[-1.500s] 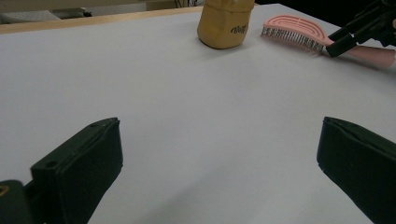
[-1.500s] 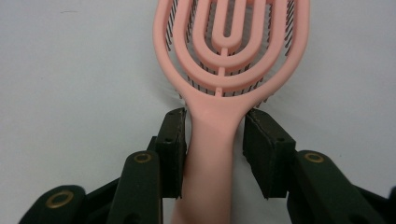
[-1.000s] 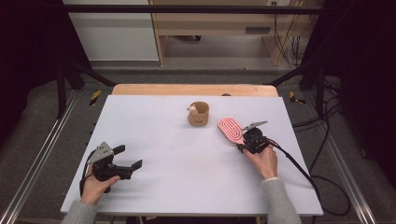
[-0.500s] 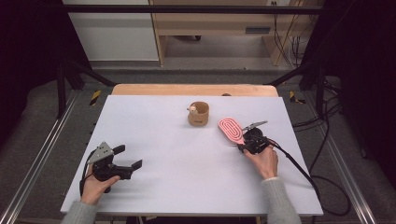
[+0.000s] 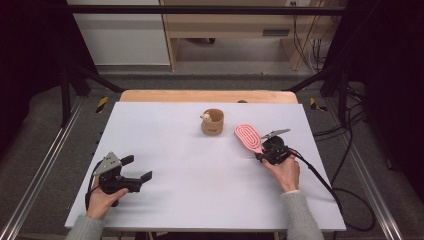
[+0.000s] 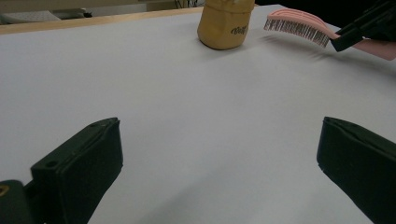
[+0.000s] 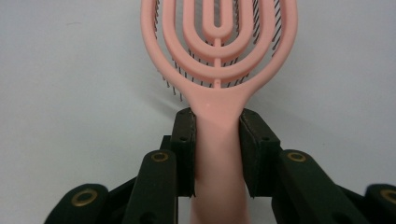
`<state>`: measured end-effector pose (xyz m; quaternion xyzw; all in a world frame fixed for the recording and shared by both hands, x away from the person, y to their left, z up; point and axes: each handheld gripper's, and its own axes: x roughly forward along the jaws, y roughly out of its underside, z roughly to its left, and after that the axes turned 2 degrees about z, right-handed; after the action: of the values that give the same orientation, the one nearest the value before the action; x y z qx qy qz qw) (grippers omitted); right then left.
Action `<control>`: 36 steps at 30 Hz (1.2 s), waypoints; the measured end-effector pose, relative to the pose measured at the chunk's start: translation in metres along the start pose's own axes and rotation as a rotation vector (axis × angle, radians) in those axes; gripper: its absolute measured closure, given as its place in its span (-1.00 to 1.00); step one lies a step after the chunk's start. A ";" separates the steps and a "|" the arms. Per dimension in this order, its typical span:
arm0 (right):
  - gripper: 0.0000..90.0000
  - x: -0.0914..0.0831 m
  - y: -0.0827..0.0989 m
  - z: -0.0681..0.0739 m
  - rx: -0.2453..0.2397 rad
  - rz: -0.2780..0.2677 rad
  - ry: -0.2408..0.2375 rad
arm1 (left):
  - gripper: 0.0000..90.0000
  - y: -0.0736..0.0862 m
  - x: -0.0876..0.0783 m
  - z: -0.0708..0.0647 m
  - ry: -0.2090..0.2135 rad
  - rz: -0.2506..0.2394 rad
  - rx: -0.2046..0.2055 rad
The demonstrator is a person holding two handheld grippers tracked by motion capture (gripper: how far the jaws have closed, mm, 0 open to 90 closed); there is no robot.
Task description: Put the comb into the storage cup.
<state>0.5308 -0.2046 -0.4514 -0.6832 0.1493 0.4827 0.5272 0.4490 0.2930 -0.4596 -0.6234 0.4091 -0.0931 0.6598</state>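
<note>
**High view: pink brush gripped by its handle, beside the cup**

The pink hairbrush (image 5: 248,136) is clamped at its handle by the right gripper (image 5: 263,152), just right of the tan cup (image 5: 212,122). Pickup appears done; placing seems to remain. Its long axis is angled, head pointing up-left past the cup, bristles down. The left gripper (image 5: 138,169), well left of the cup, is released.

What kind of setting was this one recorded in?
Probably a lab or workshop bench set up for recording. A white table stands inside a dark metal frame, loose cables trail over a grey floor, and plain wooden furniture stands behind.
</note>
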 end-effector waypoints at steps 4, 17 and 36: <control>0.55 -0.004 0.000 0.000 -0.002 -0.018 -0.005 | -0.99 0.000 0.000 0.000 0.001 -0.001 -0.001; 0.55 -0.015 0.002 0.001 -0.011 -0.061 -0.014 | -0.99 -0.001 0.000 -0.001 0.003 -0.002 -0.007; 0.55 -0.030 0.005 0.006 -0.028 -0.135 -0.066 | -0.99 -0.003 0.002 -0.005 0.009 0.001 -0.008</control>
<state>0.5089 -0.2104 -0.4298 -0.6826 0.0787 0.4705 0.5536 0.4482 0.2880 -0.4575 -0.6255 0.4125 -0.0939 0.6556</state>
